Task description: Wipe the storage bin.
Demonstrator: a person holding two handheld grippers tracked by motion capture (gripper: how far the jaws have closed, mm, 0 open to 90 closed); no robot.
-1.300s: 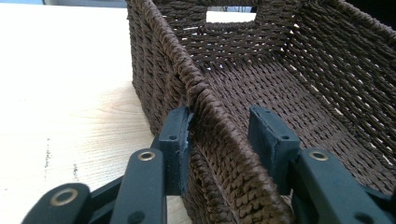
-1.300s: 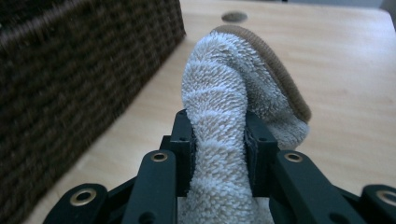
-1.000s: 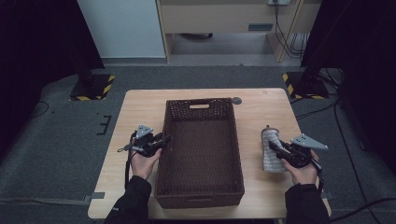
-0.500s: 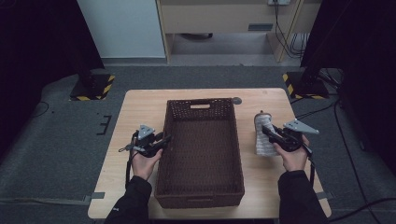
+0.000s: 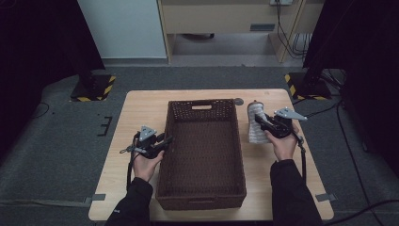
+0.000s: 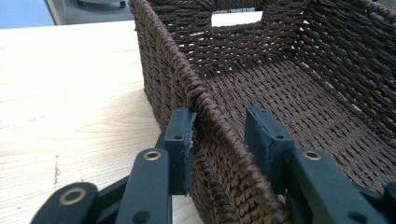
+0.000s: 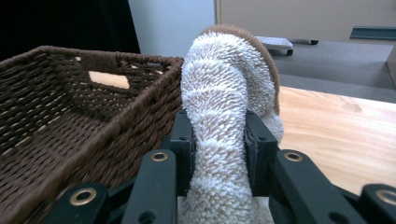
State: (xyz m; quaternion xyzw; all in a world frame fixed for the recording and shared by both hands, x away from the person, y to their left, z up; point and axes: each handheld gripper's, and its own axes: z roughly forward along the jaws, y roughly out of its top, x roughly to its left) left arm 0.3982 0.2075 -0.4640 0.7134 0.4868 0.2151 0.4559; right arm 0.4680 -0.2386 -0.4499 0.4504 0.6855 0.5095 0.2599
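On the wooden worktop [image 5: 141, 113] stands a dark brown wicker basket [image 5: 202, 188], long side running away from the person. At its left wall, the left tongs [image 5: 165, 140] straddle the rim: in the left gripper view one pad [image 6: 182, 144] lies against the outer weave, while the other pad stands a little off the inner face, so whether the wall is truly pinched cannot be told. Right of the basket, near its far corner, the right tongs [image 5: 259, 123] are clamped on a rolled white towel [image 5: 257, 126] with a brown edge. In the right gripper view the towel [image 7: 229, 116] bulges above the pads, squeezed between them, just beside the basket's right wall [image 7: 116, 126].
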